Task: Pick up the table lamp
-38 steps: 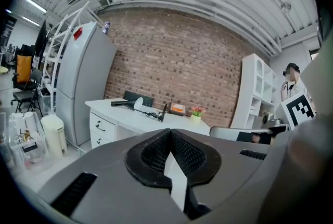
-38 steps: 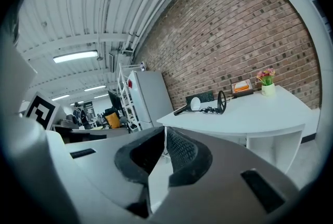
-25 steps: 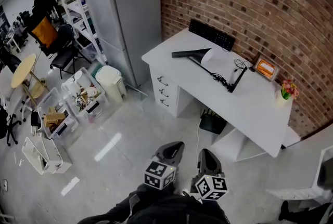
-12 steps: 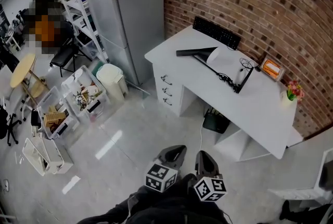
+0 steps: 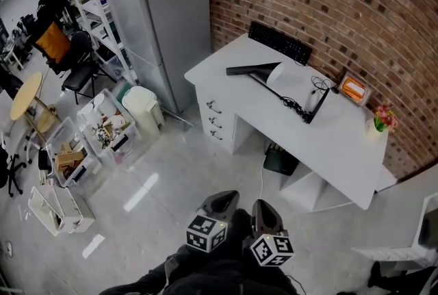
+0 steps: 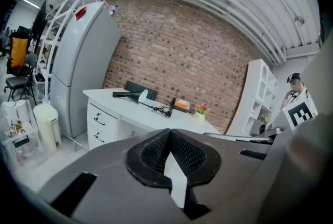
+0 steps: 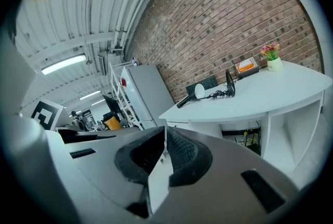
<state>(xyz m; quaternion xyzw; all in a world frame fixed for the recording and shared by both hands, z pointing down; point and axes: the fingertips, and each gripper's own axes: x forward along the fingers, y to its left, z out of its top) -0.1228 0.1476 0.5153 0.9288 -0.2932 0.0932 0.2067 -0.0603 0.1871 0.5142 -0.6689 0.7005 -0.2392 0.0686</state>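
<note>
The table lamp (image 5: 274, 79) is black and lies on its side on the white desk (image 5: 342, 143), its cone head toward the left and its thin arm running to the base at the right. It also shows far off in the left gripper view as the lamp (image 6: 141, 97) and in the right gripper view as the lamp (image 7: 199, 91). My left gripper (image 5: 222, 202) and right gripper (image 5: 264, 211) hang side by side low over the floor, well short of the desk. Both are shut with nothing between the jaws, as the left gripper (image 6: 169, 132) and right gripper (image 7: 165, 133) views confirm.
A black keyboard (image 5: 279, 44), an orange box (image 5: 349, 89) and a small flower pot (image 5: 378, 120) share the desk by the brick wall. Left of the desk's drawers (image 5: 215, 119) stand a tall grey fridge (image 5: 147, 13), a white bin (image 5: 144, 109) and several crates (image 5: 102, 126).
Both grippers have sunk slightly toward the bottom of the head view, and the right one has edged closer to the left. Both stay shut. The lamp has not moved.
</note>
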